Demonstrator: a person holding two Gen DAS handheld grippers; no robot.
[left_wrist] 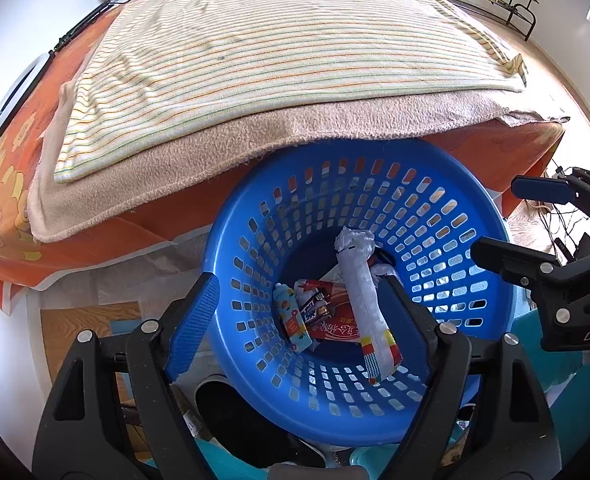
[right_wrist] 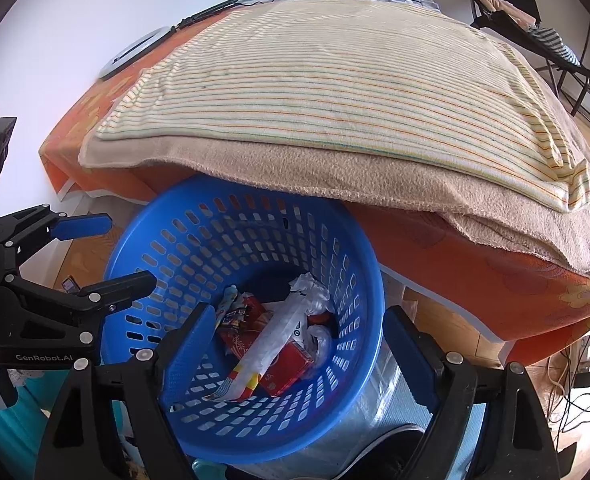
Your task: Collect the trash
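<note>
Both grippers, left (left_wrist: 295, 312) and right (right_wrist: 295, 344), hovered over basket (left_wrist: 255, 184), jaws spread, empty. Trash (left_wrist: 359, 292) lay inside, directly below; long wrapper pointed away. Neither clearly nearer.

Basket (left_wrist: 471, 216) – glossy blue plastic, smooth, slotted walls. Inside it, at 6 o'clock of the left wrist view, lay a crinkled white plastic wrapper (left_wrist: 361, 280) and a shiny red printed packet (right_wrist: 283, 372). Striped towel (left_wrist: 279, 48), at 12 o'clock, looked like soft, matt terry cloth; the beige blanket (left_wrist: 223, 136) under it was coarser and fuzzy. Orange sheet (right_wrist: 475, 280) – smooth matt fabric. Gripper bodies were matt black plastic with ribbed blue pads (left_wrist: 193, 320) and bright metal rivets.
</note>
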